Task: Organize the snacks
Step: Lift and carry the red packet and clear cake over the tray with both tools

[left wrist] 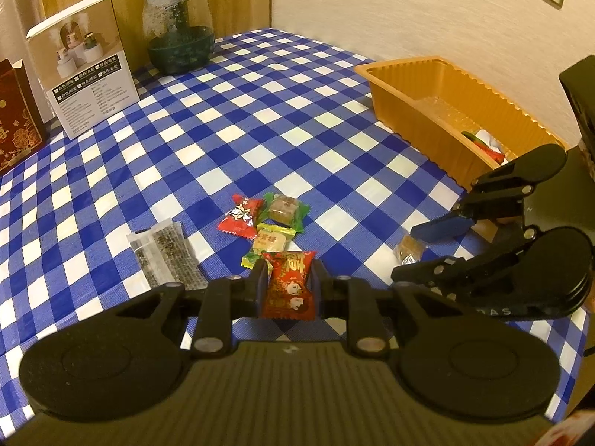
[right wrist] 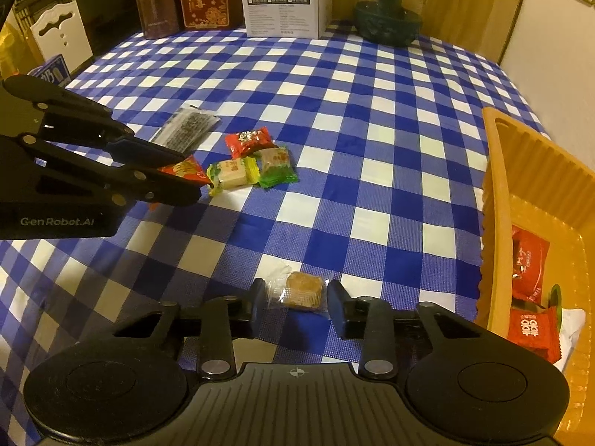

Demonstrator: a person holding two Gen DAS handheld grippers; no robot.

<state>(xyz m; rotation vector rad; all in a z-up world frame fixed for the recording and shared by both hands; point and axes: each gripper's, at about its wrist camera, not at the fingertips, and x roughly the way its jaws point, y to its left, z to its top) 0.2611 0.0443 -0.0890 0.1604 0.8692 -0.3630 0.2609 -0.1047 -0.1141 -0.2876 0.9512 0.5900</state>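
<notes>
My left tool (left wrist: pixel 287 282) is clamped on a red candy packet (left wrist: pixel 289 285), just above the checked bench (left wrist: pixel 230 119). My right tool (right wrist: pixel 297 303) is spread apart, fingers either side of a clear-wrapped brown cake (right wrist: pixel 302 290) lying on the bench, no contact I can confirm. Loose pile near the left tool: red packet (right wrist: pixel 248 140), yellow-green cake (right wrist: pixel 231 173), green-wrapped cake (right wrist: pixel 276 166), plus a dark sesame bar (right wrist: pixel 187 130). Orange tray (right wrist: pixel 496 193) on my right holds red packets (right wrist: pixel 528 329).
</notes>
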